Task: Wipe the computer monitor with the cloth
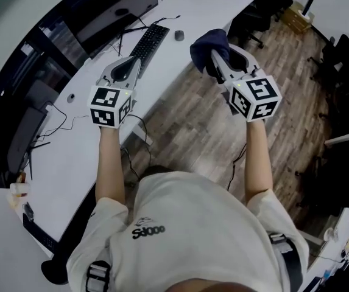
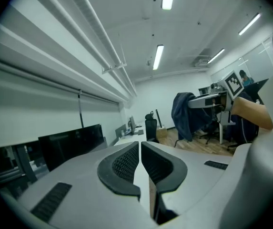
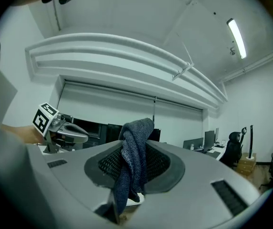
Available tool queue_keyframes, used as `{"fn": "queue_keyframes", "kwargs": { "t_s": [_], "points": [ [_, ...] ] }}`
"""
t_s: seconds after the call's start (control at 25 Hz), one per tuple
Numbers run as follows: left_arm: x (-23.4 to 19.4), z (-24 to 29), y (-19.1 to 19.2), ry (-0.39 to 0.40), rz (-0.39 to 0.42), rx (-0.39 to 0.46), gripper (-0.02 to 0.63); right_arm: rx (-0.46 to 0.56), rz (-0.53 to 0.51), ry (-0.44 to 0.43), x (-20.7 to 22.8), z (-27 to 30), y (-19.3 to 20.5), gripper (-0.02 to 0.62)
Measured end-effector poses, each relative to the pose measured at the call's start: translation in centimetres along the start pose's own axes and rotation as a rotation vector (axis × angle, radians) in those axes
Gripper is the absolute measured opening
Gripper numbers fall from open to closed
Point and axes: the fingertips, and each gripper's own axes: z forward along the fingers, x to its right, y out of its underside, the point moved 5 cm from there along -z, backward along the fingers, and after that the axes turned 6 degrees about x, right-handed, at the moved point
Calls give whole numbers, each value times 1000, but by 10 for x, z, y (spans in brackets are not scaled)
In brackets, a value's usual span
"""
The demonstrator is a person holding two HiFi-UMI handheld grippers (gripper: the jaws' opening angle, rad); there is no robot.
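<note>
From the head view, the person is holding the right gripper (image 1: 215, 58) mid-frame with the dark cloth (image 1: 207, 45) bunched at its tip. The monitor (image 1: 104, 14) is sitting well apart at upper left.

In the left gripper view, the left gripper (image 2: 140, 152) is showing its jaws nearly together, with nothing between them.

In the right gripper view, the jaws are pinching only a fold of the cloth. My guess is that rubbing could tug it free, and the bare tips could then scrape the screen.

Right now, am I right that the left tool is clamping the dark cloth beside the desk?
Not quite: the right tool is clamping the dark cloth beside the desk, as the right gripper view shows. The left tool is shut and empty.
</note>
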Motion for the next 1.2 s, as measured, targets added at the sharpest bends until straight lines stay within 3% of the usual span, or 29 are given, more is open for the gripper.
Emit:
{"fn": "queue_keyframes", "kwargs": {
  "t_s": [0.24,0.52,0.84,1.08,1.2],
  "points": [
    [33,22,0,7,-10,-19,31,26,125,-36,32,-16,11,92],
    [17,41,-1,-37,10,-14,31,-16,87,-41,50,-1,27,92],
    [-34,86,26,-78,-1,-20,31,-33,163,-55,77,54,50,91],
    [-101,131,45,-116,-12,-31,31,-15,191,-81,101,134,49,89],
    [-146,147,53,-149,-37,-25,31,-8,200,-147,103,185,43,89]
  ]
}}
